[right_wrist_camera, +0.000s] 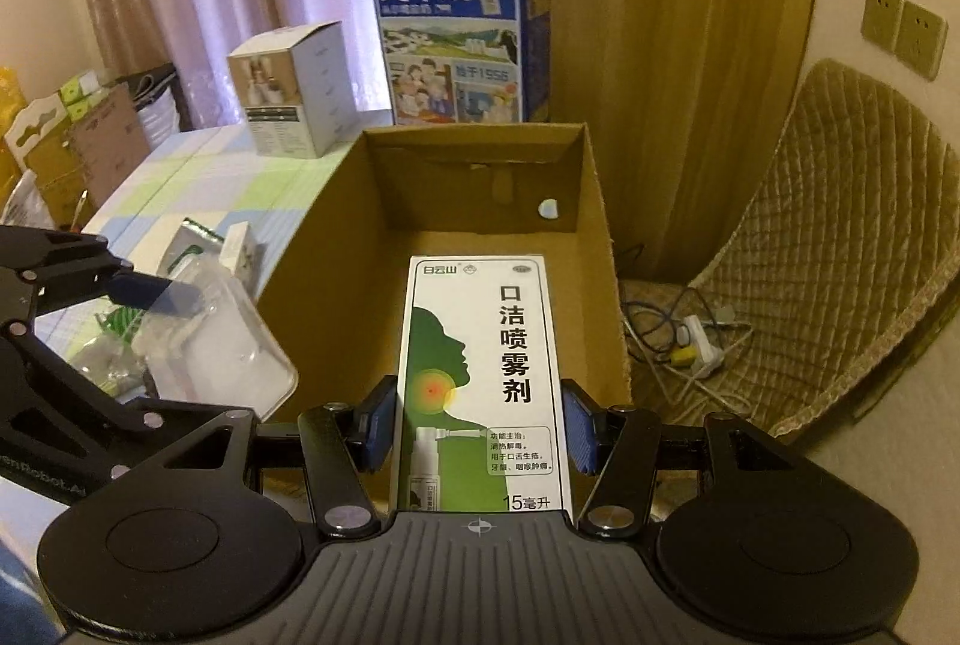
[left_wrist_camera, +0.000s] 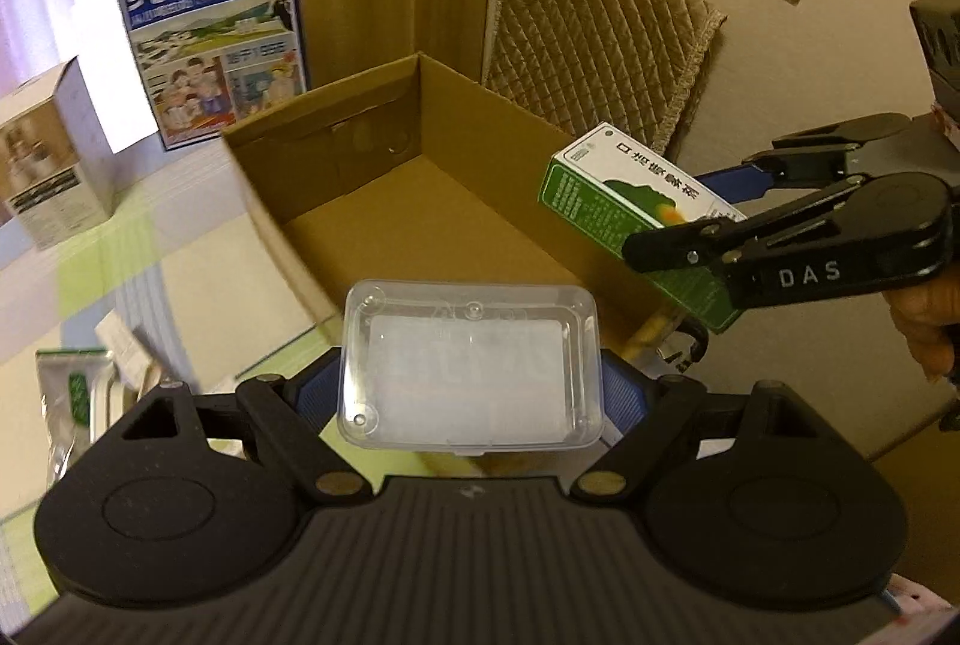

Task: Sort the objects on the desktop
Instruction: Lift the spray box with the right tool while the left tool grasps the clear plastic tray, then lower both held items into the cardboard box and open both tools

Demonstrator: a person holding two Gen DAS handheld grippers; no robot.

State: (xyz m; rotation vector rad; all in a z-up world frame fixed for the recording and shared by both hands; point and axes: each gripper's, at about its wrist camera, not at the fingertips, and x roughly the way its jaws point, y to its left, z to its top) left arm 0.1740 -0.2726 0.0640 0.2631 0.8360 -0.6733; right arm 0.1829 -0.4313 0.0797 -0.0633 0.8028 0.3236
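**A:** What's in your right tool?

**B:** The tall green-and-white cardboard spray box with the neck silhouette (right_wrist_camera: pixel 483 381). My right gripper (right_wrist_camera: pixel 480 432) is clamped on its two long side faces, blue pads (right_wrist_camera: pixel 581 432) pressed against the card near its lower end. I hold it low so most of the box juts forward, over the open brown cardboard carton (right_wrist_camera: pixel 600 237).

**A:** Which way does it point?

**B:** Its long axis runs along my fingers, top end toward twelve o'clock, aimed at the carton's far wall. The printed face looks up at the camera. It hangs above the carton floor, touching nothing but the pads, as far as I can judge.

**A:** And the left?

**B:** The clear rectangular plastic lidded case with something white inside (left_wrist_camera: pixel 471 363). My left gripper (left_wrist_camera: pixel 471 396) is closed on its short ends, so its long axis lies across the fingers, nine to three o'clock. It sits short of the carton's near rim, over the checked tablecloth (left_wrist_camera: pixel 198 237).

**A:** Why hold both at once?

**B:** I think both are bound for the carton, which looks bare inside.

**A:** What's around it?

**B:** The blue milk carton with a handle (right_wrist_camera: pixel 459 39) stands at twelve o'clock beyond it, a small white product box (right_wrist_camera: pixel 291 90) at ten, and loose packets (right_wrist_camera: pixel 210 249) at nine on the cloth.
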